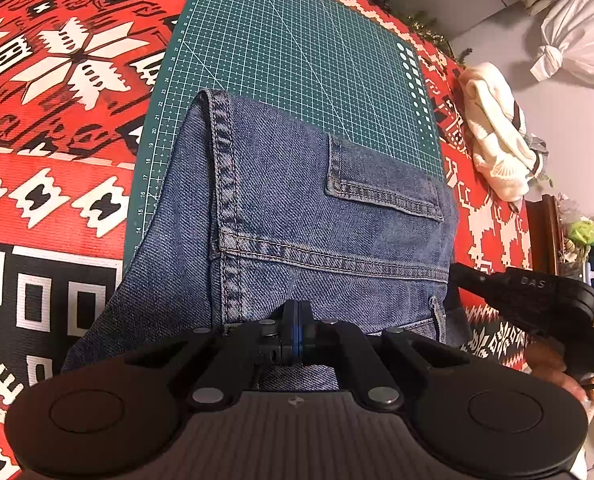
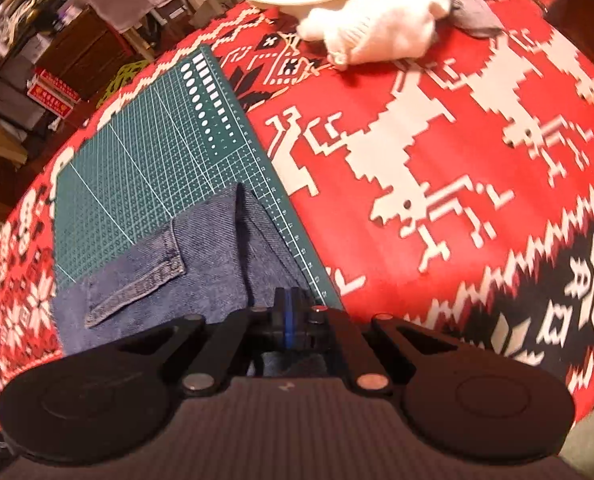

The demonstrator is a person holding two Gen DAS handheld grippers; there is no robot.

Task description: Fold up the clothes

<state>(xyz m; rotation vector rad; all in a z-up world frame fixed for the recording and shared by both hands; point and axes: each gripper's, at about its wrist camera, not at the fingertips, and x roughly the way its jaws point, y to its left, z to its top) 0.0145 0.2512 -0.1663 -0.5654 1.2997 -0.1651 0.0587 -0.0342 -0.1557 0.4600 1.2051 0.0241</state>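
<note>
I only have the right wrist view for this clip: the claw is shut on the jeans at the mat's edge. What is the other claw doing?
Observer: The left claw is also shut on the jeans, pinching their near edge just right of the stitched centre seam.
Operator: Do the jeans sit fully on the mat on that side?
Observer: No. Their near left corner spills off the cutting mat onto the red patterned cloth.
Operator: Is anyone's hand in shot?
Observer: Yes. A hand shows below the body of the right claw, at the right edge of the left wrist view.
</note>
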